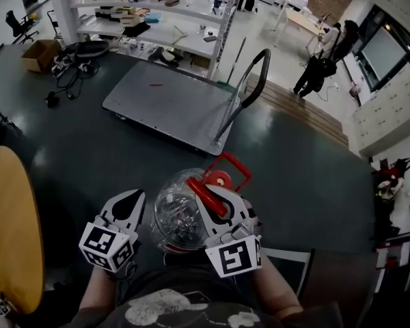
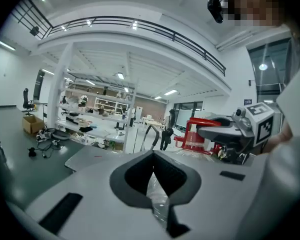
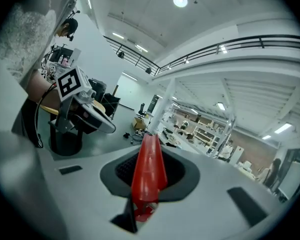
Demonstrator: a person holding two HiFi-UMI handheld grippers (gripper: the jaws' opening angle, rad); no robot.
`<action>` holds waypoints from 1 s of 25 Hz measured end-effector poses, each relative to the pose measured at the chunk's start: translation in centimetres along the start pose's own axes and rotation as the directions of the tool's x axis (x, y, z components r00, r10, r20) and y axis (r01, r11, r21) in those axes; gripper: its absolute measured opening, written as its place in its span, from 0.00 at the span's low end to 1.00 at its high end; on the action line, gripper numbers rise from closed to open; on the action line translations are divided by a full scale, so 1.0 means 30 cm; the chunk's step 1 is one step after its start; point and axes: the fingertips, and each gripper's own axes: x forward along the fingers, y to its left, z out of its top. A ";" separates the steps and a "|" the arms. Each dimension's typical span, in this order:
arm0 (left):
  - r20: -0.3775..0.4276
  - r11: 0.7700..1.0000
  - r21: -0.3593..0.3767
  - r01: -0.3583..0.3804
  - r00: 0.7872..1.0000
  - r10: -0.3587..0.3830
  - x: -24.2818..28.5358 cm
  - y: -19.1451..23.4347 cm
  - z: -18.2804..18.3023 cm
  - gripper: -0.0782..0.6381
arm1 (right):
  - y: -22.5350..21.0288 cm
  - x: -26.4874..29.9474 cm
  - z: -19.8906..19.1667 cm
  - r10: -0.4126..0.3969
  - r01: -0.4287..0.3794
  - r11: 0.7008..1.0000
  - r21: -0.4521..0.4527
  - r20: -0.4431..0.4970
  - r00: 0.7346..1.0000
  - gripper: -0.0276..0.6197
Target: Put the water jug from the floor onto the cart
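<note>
With the jaws of your right gripper [image 1: 221, 198] clamped on the red handle [image 3: 147, 171] and those of your left gripper [image 1: 130, 202] closed and empty just beside its clear wall, the water jug [image 1: 176, 217] hangs over the floor [image 1: 314, 176] short of the near edge of the cart [image 1: 164, 101], so carry it level and lift it clear of that edge.

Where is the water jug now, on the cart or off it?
Off it: the water jug hangs by its red handle in the right gripper, short of the cart.

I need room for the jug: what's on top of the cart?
The cart's grey deck carries only a small red mark. Its handle rises at the right end, hiding thin strips of deck behind its bars.
</note>
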 end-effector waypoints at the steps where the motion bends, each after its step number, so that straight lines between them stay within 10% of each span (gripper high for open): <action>1: 0.003 1.000 -0.003 -0.007 1.000 0.007 0.030 0.022 0.007 0.12 | -0.015 0.039 -0.017 0.007 -0.007 1.000 -0.001 0.003 1.000 0.12; 25: 0.030 0.997 -0.004 -0.075 0.997 0.075 0.863 0.502 0.360 0.12 | -0.697 0.913 -0.313 0.069 -0.071 0.990 0.121 0.022 0.997 0.11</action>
